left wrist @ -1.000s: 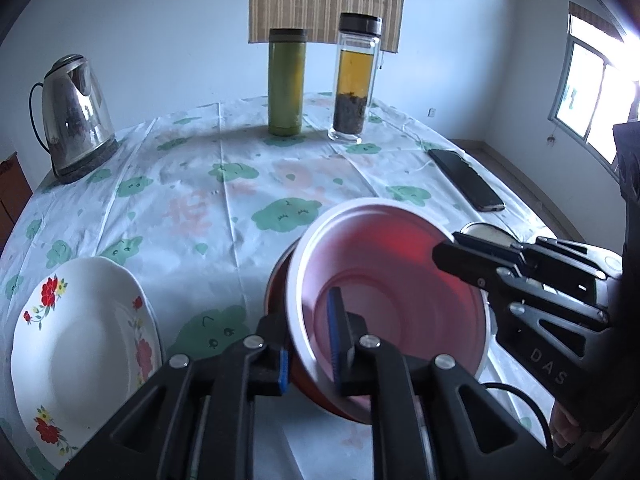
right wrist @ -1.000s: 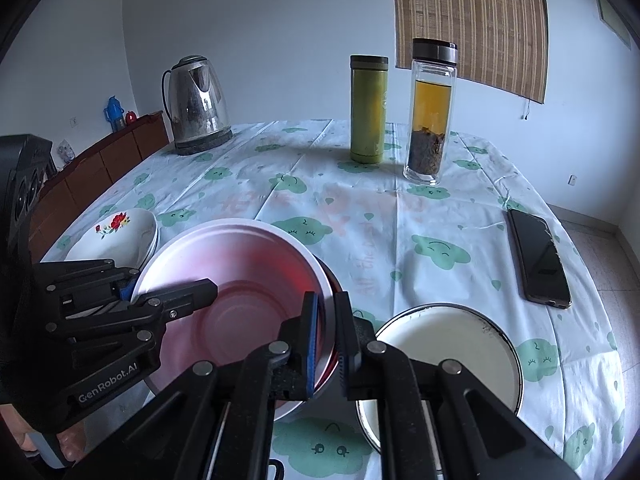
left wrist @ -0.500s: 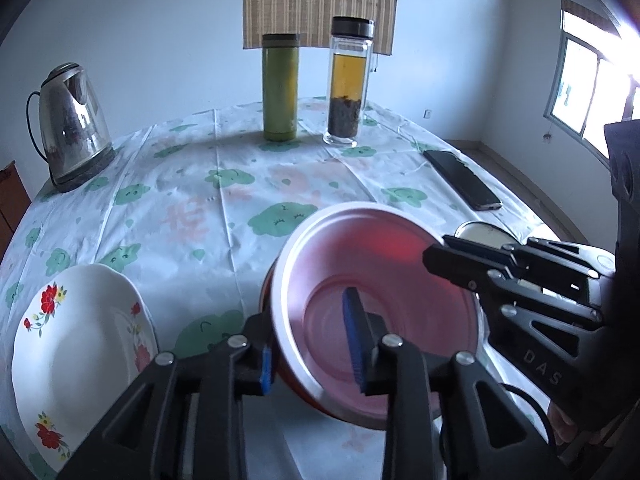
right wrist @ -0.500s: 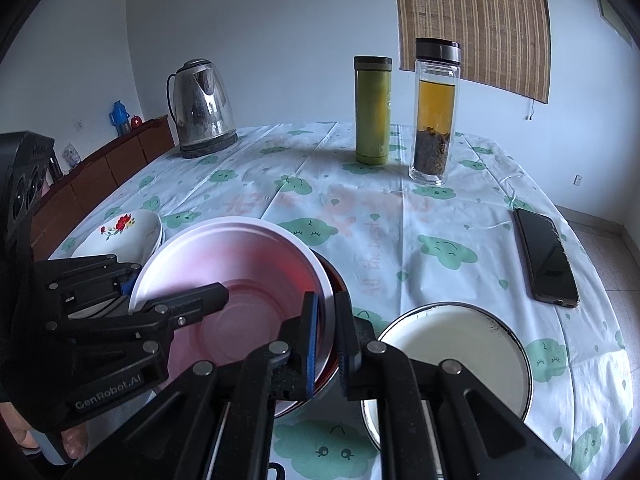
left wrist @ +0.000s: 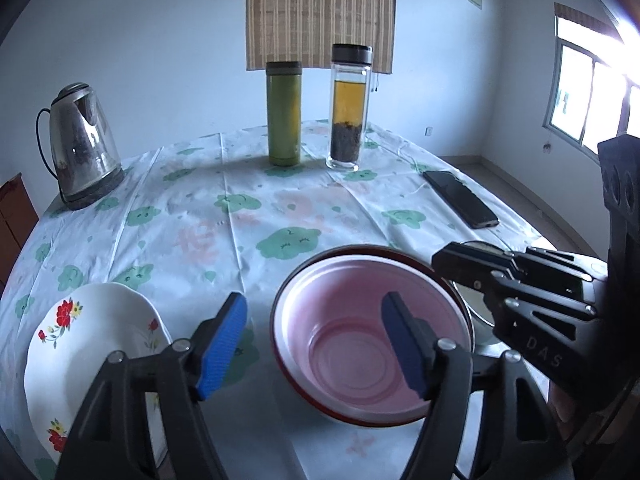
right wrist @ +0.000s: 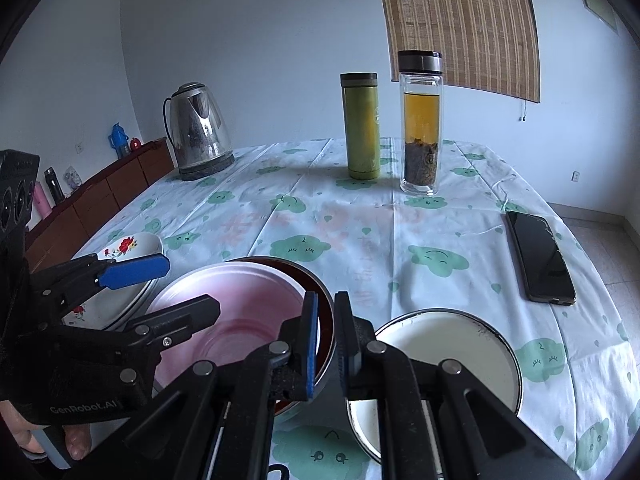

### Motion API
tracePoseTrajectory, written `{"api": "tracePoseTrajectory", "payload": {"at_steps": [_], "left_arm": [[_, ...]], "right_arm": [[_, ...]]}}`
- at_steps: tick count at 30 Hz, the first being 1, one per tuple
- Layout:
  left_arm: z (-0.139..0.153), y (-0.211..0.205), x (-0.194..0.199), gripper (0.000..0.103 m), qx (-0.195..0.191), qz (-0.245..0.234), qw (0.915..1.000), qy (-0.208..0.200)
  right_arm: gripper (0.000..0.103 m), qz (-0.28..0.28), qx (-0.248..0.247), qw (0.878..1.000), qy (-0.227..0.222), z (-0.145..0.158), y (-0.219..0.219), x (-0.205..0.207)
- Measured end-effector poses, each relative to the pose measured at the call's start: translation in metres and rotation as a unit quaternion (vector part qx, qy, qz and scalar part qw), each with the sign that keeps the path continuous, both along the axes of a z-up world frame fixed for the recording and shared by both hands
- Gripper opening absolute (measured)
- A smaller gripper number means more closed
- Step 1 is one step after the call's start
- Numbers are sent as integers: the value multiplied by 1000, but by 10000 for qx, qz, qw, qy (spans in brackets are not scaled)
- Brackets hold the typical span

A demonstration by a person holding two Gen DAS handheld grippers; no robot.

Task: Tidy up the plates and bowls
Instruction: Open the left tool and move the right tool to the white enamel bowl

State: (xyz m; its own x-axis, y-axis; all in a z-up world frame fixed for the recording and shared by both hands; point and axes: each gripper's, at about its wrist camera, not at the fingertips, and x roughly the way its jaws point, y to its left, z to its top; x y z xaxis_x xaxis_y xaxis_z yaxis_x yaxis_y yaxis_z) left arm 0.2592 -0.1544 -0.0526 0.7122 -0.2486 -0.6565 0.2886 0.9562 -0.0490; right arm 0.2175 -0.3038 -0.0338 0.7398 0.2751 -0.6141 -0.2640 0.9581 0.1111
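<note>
the left gripper (left wrist: 314,340) stands wide, its jaws having just been opening; the near rim of the pink bowl (left wrist: 360,344) lies between the blue pads (left wrist: 224,344), and neither pad presses on it. the pink bowl sits nested inside a red bowl (right wrist: 320,304) on the table (left wrist: 240,216), which carries a cloth printed with green smiling clouds.

the right gripper (right wrist: 326,340) is narrow, its jaws nearly together. they straddle the right rim of the nested bowls; whether the pads pinch that rim cannot be told.

readable writing: the side of the right gripper shows the letters "das" in the left wrist view. the side of the left gripper shows "genrobot.ai" in the right wrist view. a faint mark on the green flask (right wrist: 362,128) is too small to read.

other task items:
- a white floral plate (left wrist: 88,356), with red flowers on its rim, lies to the left of the bowls, just beside the left gripper.
- a white enamel dish (right wrist: 448,352) with a dark rim lies to the right of the bowls, just beside the right gripper.

at the far side of the table stand a steel kettle (left wrist: 80,148), the green flask and a clear tea bottle (left wrist: 348,112) with dark leaves at the bottom. a black phone (left wrist: 460,200) lies flat near the right edge.
</note>
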Motion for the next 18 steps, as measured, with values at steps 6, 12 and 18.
{"api": "tracePoseTrajectory", "payload": {"at_steps": [6,12,18], "left_arm": [[-3,0,1,72,36,34,10000,28],[-15,4,8,73,79,116,9998,159],[-30,7,15,73,152,225,9991,324]], "right_arm": [[10,-2,-24,9999,-104,1,0,-3],[10,-67,17,9996,-292,6,-4,-7],[10,-189,27,9987,-462,11,-12,-10]]}}
